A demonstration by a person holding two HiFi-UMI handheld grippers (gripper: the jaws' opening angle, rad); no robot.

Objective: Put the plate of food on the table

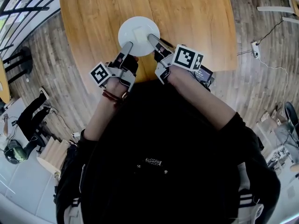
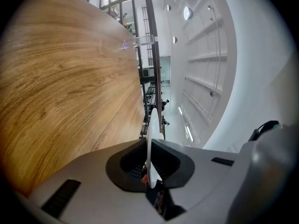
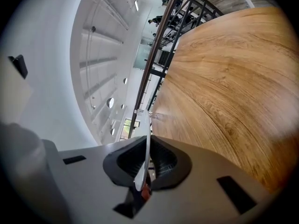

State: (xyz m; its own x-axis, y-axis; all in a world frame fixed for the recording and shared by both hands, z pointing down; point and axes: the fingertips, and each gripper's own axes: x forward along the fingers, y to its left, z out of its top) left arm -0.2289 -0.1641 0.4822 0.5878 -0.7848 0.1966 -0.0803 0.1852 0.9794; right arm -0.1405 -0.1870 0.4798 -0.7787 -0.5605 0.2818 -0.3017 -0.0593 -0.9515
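Note:
A white plate (image 1: 138, 31) carrying a pale piece of food (image 1: 139, 33) is over the near part of the round wooden table (image 1: 196, 17). My left gripper (image 1: 127, 46) is shut on the plate's near-left rim, and my right gripper (image 1: 153, 39) is shut on its near-right rim. In the left gripper view the plate (image 2: 153, 129) shows edge-on, pinched between the jaws of the left gripper (image 2: 150, 166). The right gripper view likewise shows the thin plate edge (image 3: 148, 146) clamped in the right gripper (image 3: 145, 166). Whether the plate rests on the wood or hovers just above it I cannot tell.
A small clear object (image 2: 136, 42) stands near the table's far edge. A black railing (image 1: 23, 8) runs at the upper left, with dark stools (image 1: 18, 62) below it. A power strip and cable (image 1: 255, 49) lie on the wooden floor at the right.

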